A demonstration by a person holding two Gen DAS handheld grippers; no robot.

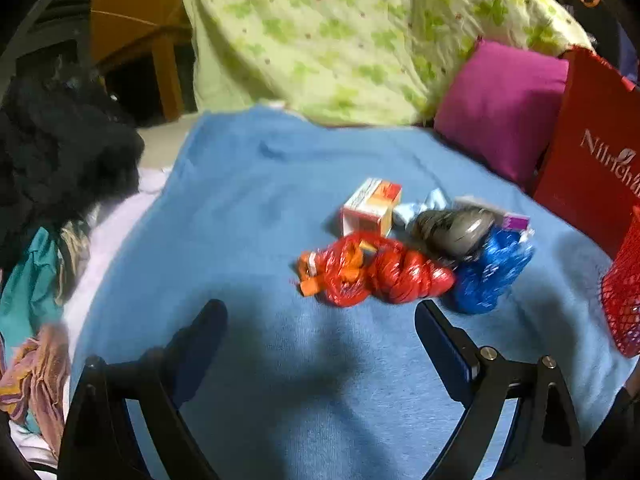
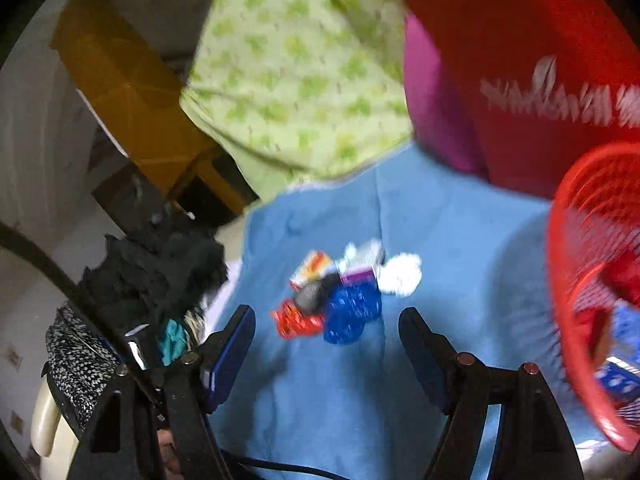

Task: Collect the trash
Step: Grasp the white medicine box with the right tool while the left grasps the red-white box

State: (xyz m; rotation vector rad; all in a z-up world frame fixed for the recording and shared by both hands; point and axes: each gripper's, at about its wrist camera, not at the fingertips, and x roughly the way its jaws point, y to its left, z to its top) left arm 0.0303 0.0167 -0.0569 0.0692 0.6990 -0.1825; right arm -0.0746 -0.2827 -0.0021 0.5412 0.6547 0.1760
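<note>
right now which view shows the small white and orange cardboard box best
The left wrist view: the small white and orange cardboard box is sharp and mostly unobstructed behind the red crinkled wrapper. In the right wrist view the box is a small motion-blurred patch.

Dim, warm indoor lighting — corners vignetted black by fisheye distortion. The left gripper (image 1: 320, 312) casts a soft shadow on the blue blanket (image 1: 248, 200). Right wrist view heavily motion-blurred — red mesh basket (image 2: 568, 240) smeared.

blue blanket (image 1: 248, 208) over a bed, green floral quilt (image 1: 340, 32), perhaps wooden furniture (image 2: 132, 92) behind.
</note>
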